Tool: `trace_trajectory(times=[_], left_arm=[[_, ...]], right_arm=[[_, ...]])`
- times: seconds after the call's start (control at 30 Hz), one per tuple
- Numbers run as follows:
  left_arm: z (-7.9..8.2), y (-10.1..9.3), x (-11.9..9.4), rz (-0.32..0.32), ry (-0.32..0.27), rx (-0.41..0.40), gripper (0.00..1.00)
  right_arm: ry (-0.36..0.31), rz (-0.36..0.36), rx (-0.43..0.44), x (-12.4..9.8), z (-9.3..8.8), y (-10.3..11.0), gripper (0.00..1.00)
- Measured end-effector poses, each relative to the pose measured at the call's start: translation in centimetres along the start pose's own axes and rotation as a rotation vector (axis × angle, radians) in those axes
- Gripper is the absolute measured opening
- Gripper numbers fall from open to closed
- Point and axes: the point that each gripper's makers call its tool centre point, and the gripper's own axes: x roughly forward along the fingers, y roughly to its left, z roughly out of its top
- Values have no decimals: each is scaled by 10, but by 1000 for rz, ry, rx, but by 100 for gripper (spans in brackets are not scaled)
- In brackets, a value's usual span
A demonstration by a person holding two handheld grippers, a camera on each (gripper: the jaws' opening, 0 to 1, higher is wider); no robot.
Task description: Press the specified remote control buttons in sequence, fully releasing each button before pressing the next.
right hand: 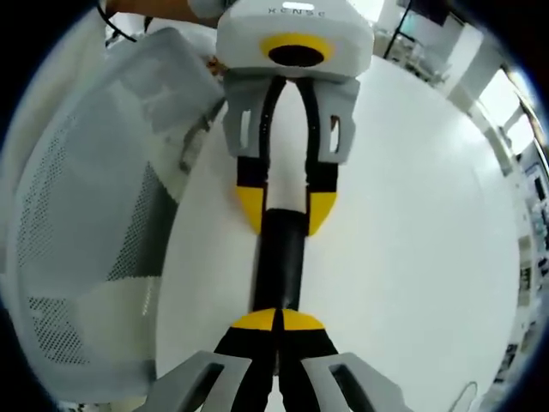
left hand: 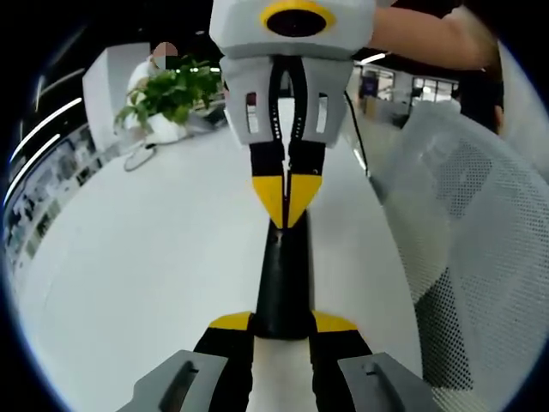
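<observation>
A slim black remote control point(left hand: 283, 275) lies lengthwise between the two grippers, over the white table point(left hand: 146, 266). My left gripper point(left hand: 283, 323) is shut on its near end, one yellow-tipped jaw on each side. In the right gripper view the same left gripper point(right hand: 286, 210) comes from the top and clamps the remote point(right hand: 280, 257) at its far end. My right gripper point(right hand: 279, 319) has its jaws shut together, and their yellow tips rest against the remote's near end. From the left gripper view, the right gripper point(left hand: 287, 202) points down onto the remote's far end. The buttons are too dark to make out.
A white mesh chair point(left hand: 467, 223) stands close at the table's edge, also seen as the chair point(right hand: 94, 223) on the left. A potted green plant point(left hand: 171, 90) and a cable point(left hand: 137, 159) sit at the far side. A person's arm point(left hand: 429, 39) reaches in.
</observation>
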Motion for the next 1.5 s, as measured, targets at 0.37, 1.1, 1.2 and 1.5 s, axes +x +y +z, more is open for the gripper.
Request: trace_trajectory(times=[0.37, 1.1, 1.2, 1.5], left_arm=[[1, -1, -1, 5, -3, 0, 23], [-1, 1, 0, 0, -6, -8, 23], [-1, 1, 0, 0, -5, -9, 23], [-1, 1, 0, 3, -2, -11, 23]], right_arm=[[13, 15, -5, 7, 0, 1, 0], [26, 21, 5, 11, -2, 0, 0], [28, 20, 4, 12, -2, -1, 0], [23, 11, 10, 11, -2, -1, 0]])
